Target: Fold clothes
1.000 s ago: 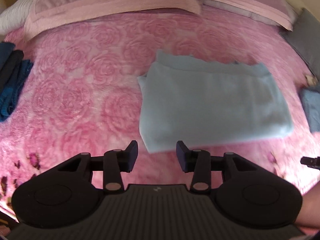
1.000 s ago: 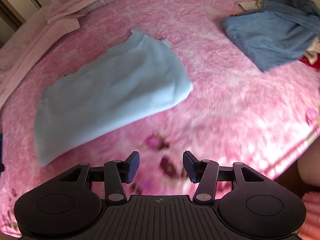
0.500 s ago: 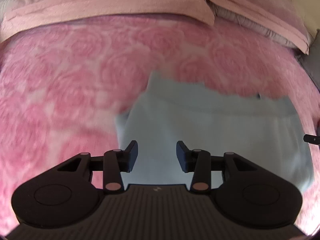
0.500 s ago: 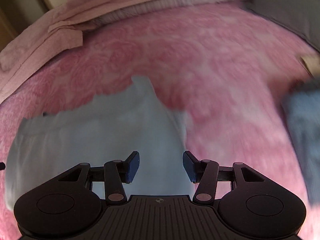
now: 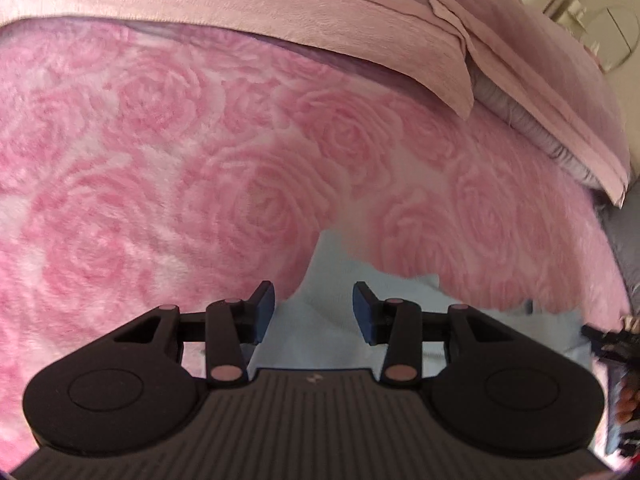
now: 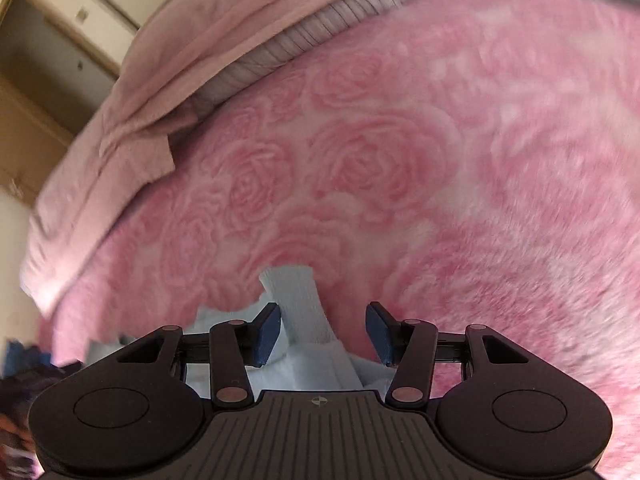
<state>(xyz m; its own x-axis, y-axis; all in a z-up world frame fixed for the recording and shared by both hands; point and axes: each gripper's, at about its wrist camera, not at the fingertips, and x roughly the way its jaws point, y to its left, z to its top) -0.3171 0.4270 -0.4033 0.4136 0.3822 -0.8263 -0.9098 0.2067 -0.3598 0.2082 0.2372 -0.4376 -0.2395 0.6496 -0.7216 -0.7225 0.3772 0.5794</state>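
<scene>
A light blue folded garment [image 5: 320, 320] lies on a pink rose-patterned blanket [image 5: 200, 160]. In the left wrist view my left gripper [image 5: 314, 312] hangs open low over the garment's far left corner, its blue pads apart with cloth showing between and below them. In the right wrist view my right gripper [image 6: 324, 334] is open over the garment's far right corner [image 6: 296, 304], where a ribbed cuff sticks out toward the blanket. Neither pair of pads presses on the cloth. Most of the garment is hidden under the gripper bodies.
Pink pillows [image 5: 280, 4] and a grey ribbed one [image 6: 312, 28] line the far side of the bed. A cupboard [image 6: 48, 80] stands beyond at the left in the right wrist view. The other gripper's tip and a hand [image 5: 616, 360] show at the right edge.
Both grippers have come forward and down from the garment's near edge to its far corners. The garment has not moved. The jaws kept the same width.
</scene>
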